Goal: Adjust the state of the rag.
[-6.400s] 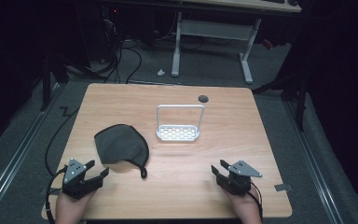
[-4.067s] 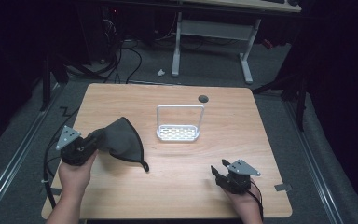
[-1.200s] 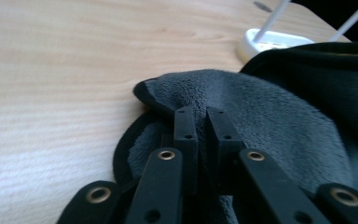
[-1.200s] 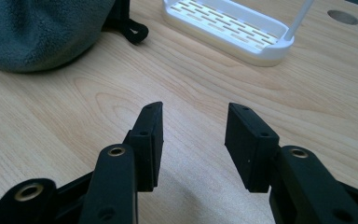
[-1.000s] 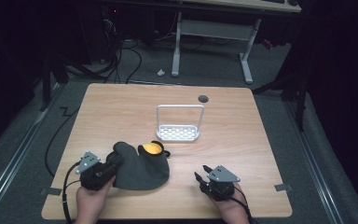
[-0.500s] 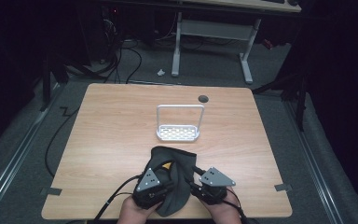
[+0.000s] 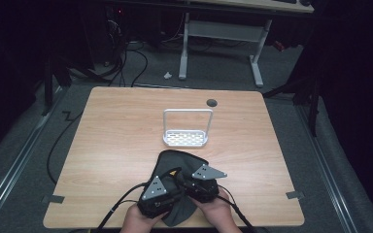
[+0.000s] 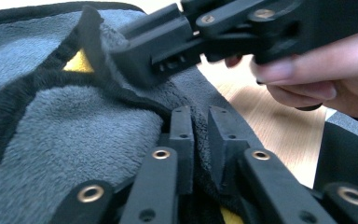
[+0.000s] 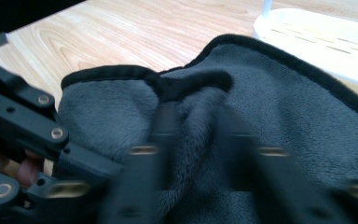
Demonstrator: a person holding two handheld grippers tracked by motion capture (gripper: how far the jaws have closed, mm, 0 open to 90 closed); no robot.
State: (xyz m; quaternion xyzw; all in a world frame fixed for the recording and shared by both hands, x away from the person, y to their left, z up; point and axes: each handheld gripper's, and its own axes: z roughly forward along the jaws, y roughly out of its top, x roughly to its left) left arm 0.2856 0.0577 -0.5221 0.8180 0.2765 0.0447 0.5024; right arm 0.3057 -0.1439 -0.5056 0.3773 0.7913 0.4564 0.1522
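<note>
A dark grey fleece cloth [image 7: 179, 162] with a black hem and a yellow lining [image 8: 77, 63] lies bunched at the table's near middle. Both hands meet over it. My left gripper [image 7: 171, 180] pinches a fold of the cloth [image 8: 74, 135] between its nearly closed jaws [image 8: 200, 116], which have just been opening slightly. My right gripper [image 7: 187, 180] comes in from the right; its jaws [image 9: 196, 112], blurred, have just been closing on the hemmed edge of the cloth [image 9: 279, 107]. The right gripper's finger [image 8: 135, 51] presses into the hem just above my left jaws.
A white perforated rack [image 7: 185, 138] with a hoop handle stands behind the cloth, near the table's middle. A round cable hole [image 7: 211, 102] sits near the far edge. Cables trail off the near edge; a desk frame [image 7: 223, 34] stands on the floor beyond.
The left gripper has carried the cloth rightward to the near middle of the table. The right gripper has shifted left to meet it and closed onto the cloth's edge.
</note>
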